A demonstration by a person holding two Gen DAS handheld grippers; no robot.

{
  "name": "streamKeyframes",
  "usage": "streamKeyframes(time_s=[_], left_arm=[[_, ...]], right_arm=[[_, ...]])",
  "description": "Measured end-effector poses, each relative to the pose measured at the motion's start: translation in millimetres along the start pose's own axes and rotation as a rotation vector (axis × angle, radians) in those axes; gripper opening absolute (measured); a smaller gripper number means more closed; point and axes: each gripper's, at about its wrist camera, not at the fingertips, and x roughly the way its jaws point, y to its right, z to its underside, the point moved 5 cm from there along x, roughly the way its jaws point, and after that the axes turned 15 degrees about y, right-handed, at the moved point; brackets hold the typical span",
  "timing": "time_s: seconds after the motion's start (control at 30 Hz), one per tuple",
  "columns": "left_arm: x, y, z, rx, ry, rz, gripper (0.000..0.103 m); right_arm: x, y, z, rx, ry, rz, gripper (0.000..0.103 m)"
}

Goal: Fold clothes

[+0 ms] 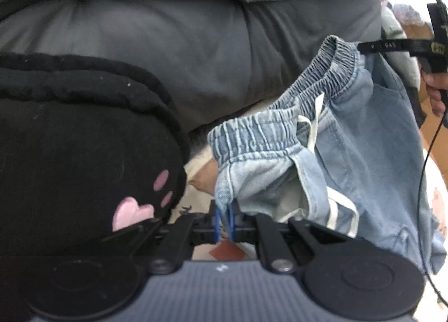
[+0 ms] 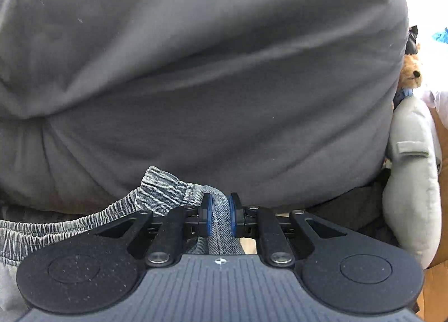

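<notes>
Up close in the left wrist view, the left gripper (image 1: 224,219) has its blue-padded jaws pinched together on one end of the elastic waistband of a pair of light blue denim shorts (image 1: 350,137). The gathered waistband runs up and to the right from there, and a white drawstring (image 1: 315,123) hangs from it across the front of the cloth. At the far end of the waistband, upper right, the right gripper (image 1: 361,46) reaches in from the side with its black fingers closed on the band's corner, so the shorts hang stretched between the two tools, clear of the surface below. A hand (image 1: 435,92) grips that tool's handle at the right edge, with a thin black cable (image 1: 425,182) trailing down. To the left lies a black plush cushion with pink paw-print marks (image 1: 84,153). Behind everything spreads a big grey padded sofa cushion (image 1: 182,27).

Seen from the right wrist view, the right gripper (image 2: 218,219) is clamped on a bunched fold of the denim shorts (image 2: 221,226), the fabric squeezed between its blue pads. The elastic waistband (image 2: 70,226) trails off to the left edge. The grey sofa cushion (image 2: 196,69) fills most of the picture. At the right edge stand a pale grey soft pillow (image 2: 411,182) and, above it, a small brown teddy bear (image 2: 411,69).
</notes>
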Motion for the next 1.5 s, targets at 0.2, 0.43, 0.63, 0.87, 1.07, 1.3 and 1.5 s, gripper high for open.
streamKeyframes(time_s=[0.2,0.43,0.63,0.87,1.07,1.3,1.5], left_arm=[[35.6,7.8,23.7,0.045,-0.117,-0.013,0.012],[18.8,7.5,13.7,0.075,-0.087,-0.028,0.017],[15.7,12.7,-17.7,0.022,0.002,0.010,0.015],[52.1,39.2,-14.4,0.033,0.013,0.080,0.010],[76.4,31.6,-0.9,0.046,-0.034,0.105,0.011],[99.0,26.1,16.6,0.075,-0.089,0.069,0.010],[102.3,22.7,21.4,0.100,-0.086,0.060,0.009]], right_arm=[[26.3,2.7,20.6,0.057,-0.087,0.003,0.022],[-11.5,-0.4,26.3,0.018,-0.038,-0.028,0.039],[-26.3,-3.3,45.5,0.003,-0.045,-0.062,0.039],[-2.2,-33.7,62.5,-0.006,-0.054,-0.101,0.039],[20.4,-47.2,70.5,-0.056,-0.071,-0.083,0.039],[52.3,-42.6,91.6,-0.076,-0.149,-0.019,0.039],[75.7,-51.6,114.5,-0.099,-0.185,0.035,0.039]])
